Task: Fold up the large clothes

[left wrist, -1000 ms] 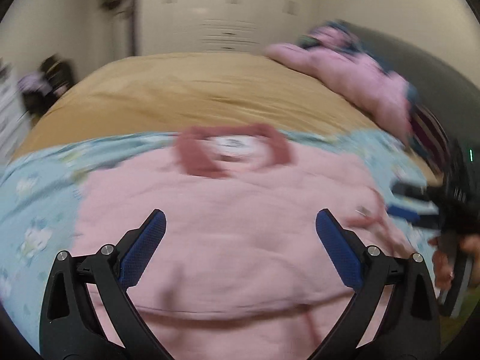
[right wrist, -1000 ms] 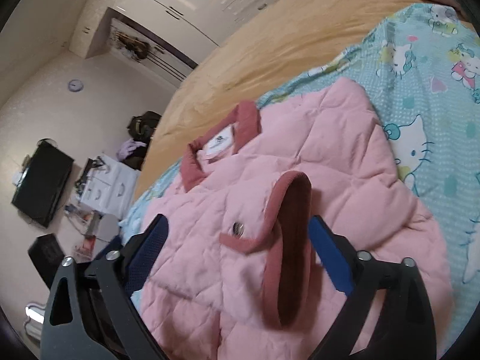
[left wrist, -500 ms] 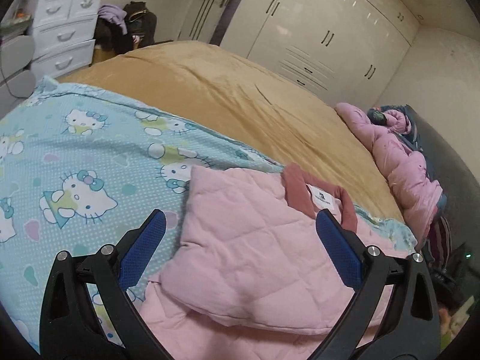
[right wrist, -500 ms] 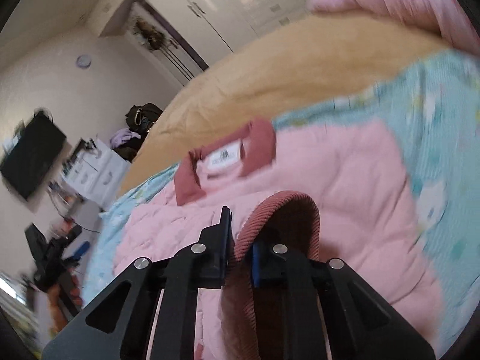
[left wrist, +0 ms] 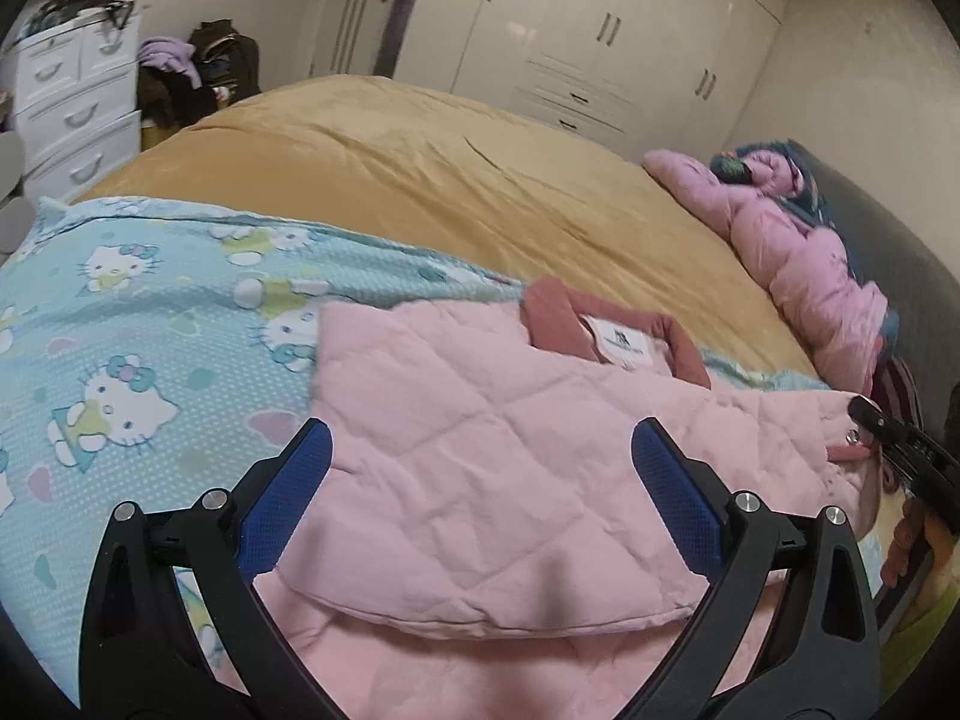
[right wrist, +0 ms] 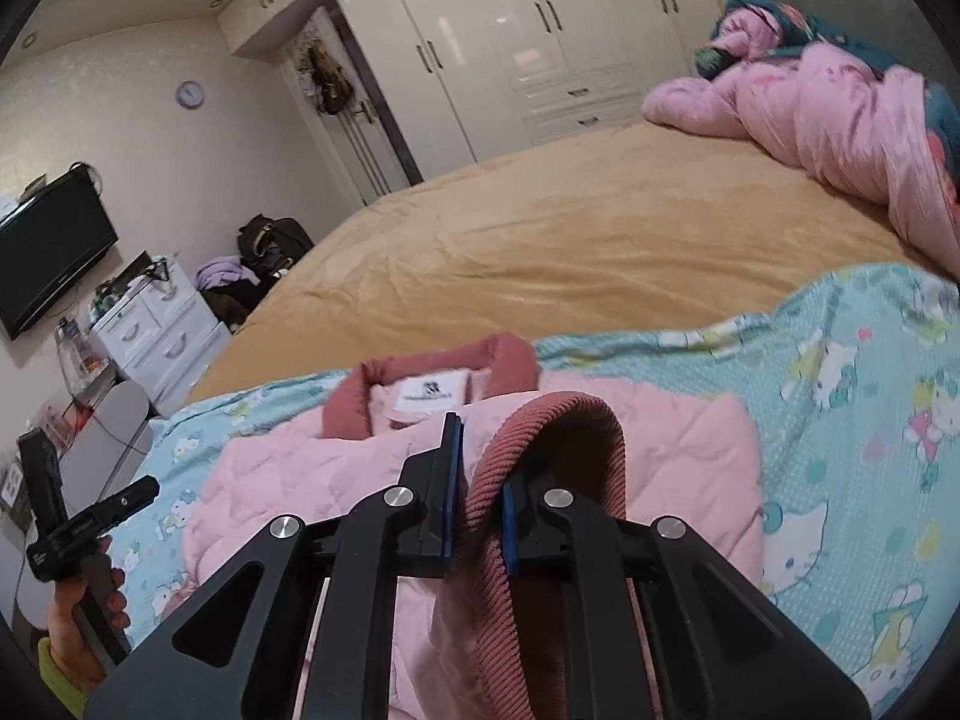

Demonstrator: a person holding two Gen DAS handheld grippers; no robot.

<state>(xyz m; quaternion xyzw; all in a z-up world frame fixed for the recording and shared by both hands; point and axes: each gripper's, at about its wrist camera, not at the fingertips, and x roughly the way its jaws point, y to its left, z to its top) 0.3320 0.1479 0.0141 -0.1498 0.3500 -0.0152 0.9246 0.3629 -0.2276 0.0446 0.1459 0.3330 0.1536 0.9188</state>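
1. The pink quilted jacket [left wrist: 480,480] lies on the bed, spread over a blue Hello Kitty blanket [left wrist: 120,324], directly under and ahead of the left claw [left wrist: 480,486].
2. Its dusty-red collar [left wrist: 558,318], with a white label inside, sits beyond the left claw's tips, toward the far side of the bed.
3. The left claw hangs above the jacket with its blue pads wide apart, gripping nothing.
4. The right claw [right wrist: 477,492] is clenched on the jacket's ribbed dusty-red cuff [right wrist: 540,432], which arches up over its right finger.
5. Beyond both claws stretches a mustard-yellow bedspread [right wrist: 570,240].
6. Far ahead and right of the right claw, a pink puffy coat [right wrist: 840,114] lies heaped by the headboard.
7. White wardrobes [left wrist: 600,42] line the far wall.
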